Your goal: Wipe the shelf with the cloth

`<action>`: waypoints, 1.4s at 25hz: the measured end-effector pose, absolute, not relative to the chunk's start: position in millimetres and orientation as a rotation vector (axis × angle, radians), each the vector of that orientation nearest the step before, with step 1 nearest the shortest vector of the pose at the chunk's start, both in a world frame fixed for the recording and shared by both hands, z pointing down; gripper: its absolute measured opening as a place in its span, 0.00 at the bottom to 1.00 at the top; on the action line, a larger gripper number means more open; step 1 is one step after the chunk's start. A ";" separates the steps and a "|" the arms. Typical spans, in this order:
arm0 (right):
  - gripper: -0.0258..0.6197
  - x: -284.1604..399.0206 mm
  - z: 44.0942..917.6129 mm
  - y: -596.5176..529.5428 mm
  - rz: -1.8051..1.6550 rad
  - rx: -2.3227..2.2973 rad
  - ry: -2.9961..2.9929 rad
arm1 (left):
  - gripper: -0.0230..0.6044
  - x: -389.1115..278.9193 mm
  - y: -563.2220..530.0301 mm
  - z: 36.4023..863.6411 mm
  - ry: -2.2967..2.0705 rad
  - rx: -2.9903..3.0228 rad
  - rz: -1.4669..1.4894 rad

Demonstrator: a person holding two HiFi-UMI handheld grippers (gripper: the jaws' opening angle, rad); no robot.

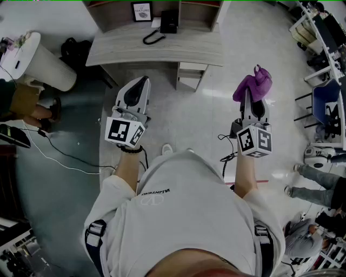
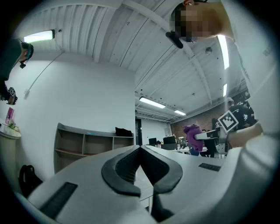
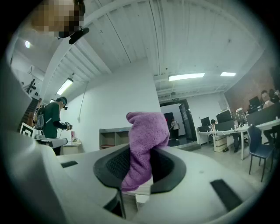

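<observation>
The cloth (image 1: 254, 84) is purple and fluffy, and it sticks up out of my right gripper (image 1: 252, 96), which is shut on it. In the right gripper view the cloth (image 3: 144, 142) hangs between the two dark pads, its top bunched above them. My left gripper (image 1: 142, 81) is shut with nothing in it, and its pads meet in a point (image 2: 141, 149). The grey wooden shelf (image 1: 157, 47) stands ahead of both grippers, a step away across the floor. Its open compartments (image 2: 87, 146) show far off in the left gripper view.
A black telephone (image 1: 166, 22) and a framed picture (image 1: 142, 11) sit on the shelf. To the left are a white round stand (image 1: 38, 62), a black bag (image 1: 75, 51), a person in green (image 3: 54, 120) and floor cables (image 1: 59, 157). A blue chair (image 1: 327, 103) and seated people (image 1: 319, 184) are on the right.
</observation>
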State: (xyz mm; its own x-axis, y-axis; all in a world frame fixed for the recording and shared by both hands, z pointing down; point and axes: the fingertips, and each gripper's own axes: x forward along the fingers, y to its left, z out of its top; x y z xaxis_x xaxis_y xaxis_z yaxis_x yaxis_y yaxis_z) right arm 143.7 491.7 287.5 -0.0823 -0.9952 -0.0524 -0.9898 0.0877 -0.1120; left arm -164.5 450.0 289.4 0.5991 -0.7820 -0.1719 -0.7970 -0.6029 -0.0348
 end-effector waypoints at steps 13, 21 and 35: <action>0.20 126.7 287.5 486.3 -0.080 -2.059 2.218 | 0.04 -178.9 441.7 291.5 1.304 -2.736 0.226; 0.20 106.6 292.6 478.5 -0.075 -2.085 2.190 | 0.04 -205.4 431.4 299.8 1.283 -2.747 0.223; 0.20 96.6 303.3 435.7 -0.093 -2.057 2.228 | 0.04 -211.8 396.9 308.3 1.324 -2.743 0.212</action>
State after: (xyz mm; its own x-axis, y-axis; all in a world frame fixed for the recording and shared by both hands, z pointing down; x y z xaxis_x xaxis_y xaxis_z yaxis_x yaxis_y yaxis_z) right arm 96.6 435.7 303.3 -0.0774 -0.9963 -0.0373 -0.9897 0.0813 -0.1178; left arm -211.8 396.9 308.3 0.6152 -0.7713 -0.1631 -0.7837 -0.6209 -0.0195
